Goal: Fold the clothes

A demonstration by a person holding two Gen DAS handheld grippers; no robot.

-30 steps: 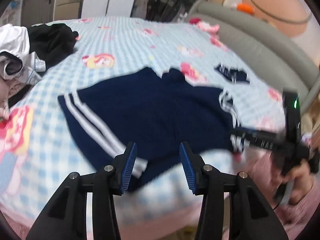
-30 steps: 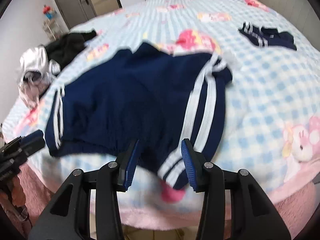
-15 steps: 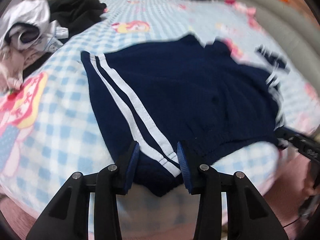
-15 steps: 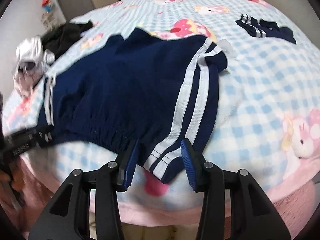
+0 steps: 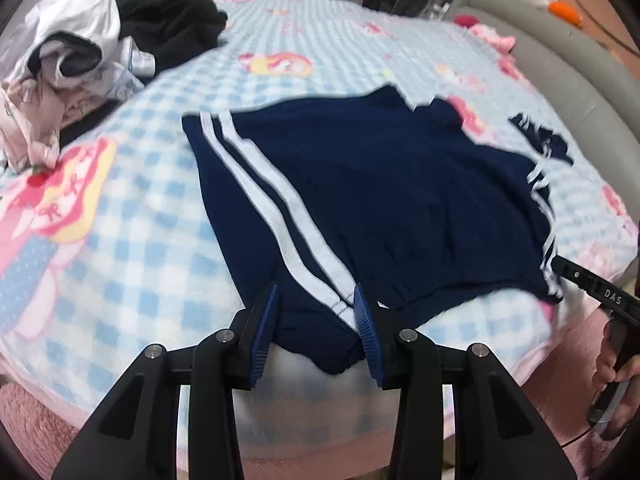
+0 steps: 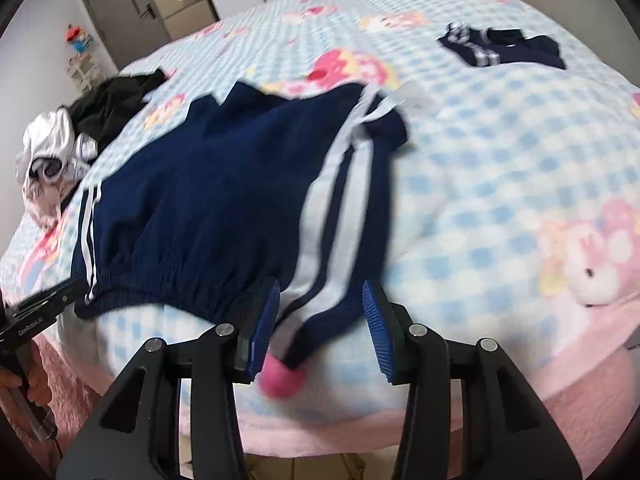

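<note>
Checked blanket (image 5: 152, 208) under flat navy shorts (image 5: 400, 208) – white-striped, waistband corners between both open grippers (image 5: 316, 328) (image 6: 320, 320).

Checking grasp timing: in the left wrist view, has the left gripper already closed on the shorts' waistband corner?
No, the left gripper is open, its blue pads either side of the navy shorts corner with gaps showing.

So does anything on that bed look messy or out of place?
Yes. The navy shorts lie askew: their far right hem is bunched, with a white tag sticking out. A rumpled heap of white and black clothes sits on the bed's left, and another small navy garment lies crumpled farther back.
</note>
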